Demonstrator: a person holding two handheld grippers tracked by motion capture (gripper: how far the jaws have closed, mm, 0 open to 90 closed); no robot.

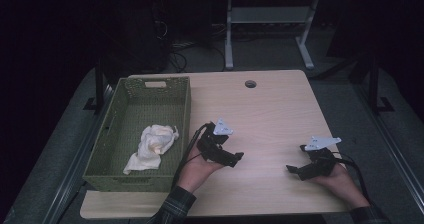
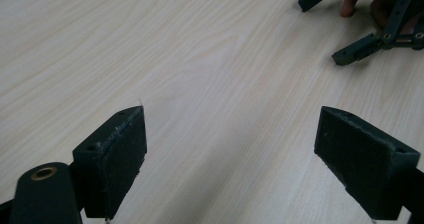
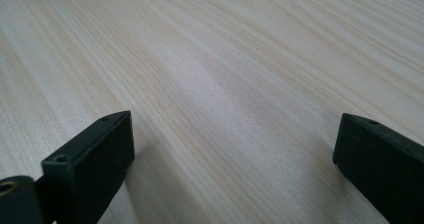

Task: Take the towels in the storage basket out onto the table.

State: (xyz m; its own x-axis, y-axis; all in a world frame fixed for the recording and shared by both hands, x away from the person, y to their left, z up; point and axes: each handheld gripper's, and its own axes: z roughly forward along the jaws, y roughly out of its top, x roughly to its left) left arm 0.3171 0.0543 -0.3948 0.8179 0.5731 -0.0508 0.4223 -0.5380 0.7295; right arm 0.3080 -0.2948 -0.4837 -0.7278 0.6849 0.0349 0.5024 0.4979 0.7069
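Cloth (image 1: pixel 151 146), white and crumpled, lies in the near half of the green perforated basket (image 1: pixel 182 115) at the left of the counter (image 1: pixel 270 109); we see one corner of it trailing toward the basket's near wall. Nothing touches the cloth.

Just right of the basket we hold the left hand-held gripper (image 1: pixel 239 157) low over the counter, pointed to the right, with its grey three-cornered plate on top and its cable looping back past the basket's right wall. In the left gripper view (image 2: pixel 230 149) its two black jaws stand wide apart with bare wood grain between them, so it is released and grips nothing.

Well apart to the right, our right hand-held gripper (image 1: pixel 292 170) sits near the counter's near edge and points left, toward the other one. In the right gripper view (image 3: pixel 232 154) its jaws are likewise spread wide over bare wood, released. The left gripper view also catches it farther off (image 2: pixel 327 26), jaws parted, with fingertips behind it.

A round cable hole (image 1: pixel 250 84) marks the far edge of the counter.
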